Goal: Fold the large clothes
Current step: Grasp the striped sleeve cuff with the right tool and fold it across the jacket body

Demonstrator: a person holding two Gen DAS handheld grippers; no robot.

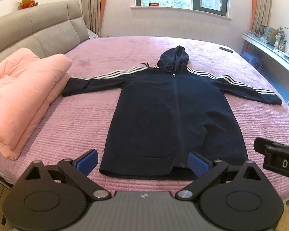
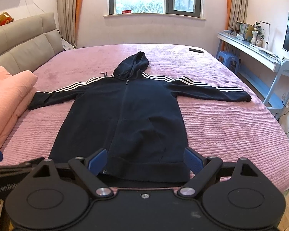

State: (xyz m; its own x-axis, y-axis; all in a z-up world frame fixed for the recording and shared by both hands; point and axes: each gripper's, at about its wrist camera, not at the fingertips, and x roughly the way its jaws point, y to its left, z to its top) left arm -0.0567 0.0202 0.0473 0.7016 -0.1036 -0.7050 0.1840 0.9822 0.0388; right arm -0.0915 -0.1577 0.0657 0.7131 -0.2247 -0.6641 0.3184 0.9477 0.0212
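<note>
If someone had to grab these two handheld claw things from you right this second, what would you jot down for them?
Left gripper: open, holding nothing, at the hem.
Right gripper: open, holding nothing, also at the hem.
Hoodie: flat on the bed, front up, zipped, both sleeves spread out, hood at the far end.
Pink quilt: folded, beside the left sleeve's cuff.
Done: laid out only.
Left: every fold, sleeves likely first.

1. We see the matte black two-finger left gripper (image 1: pixel 142 163): blue rectangular finger pads (image 1: pixel 87 161), angular black linkage arms, silver pivot screws, round black discs, grey base plate.
2. The black two-finger right gripper (image 2: pixel 145 162) looks alike, but with a black base.
3. White lettering "DA" and "GenRob" marks their sides.
</note>
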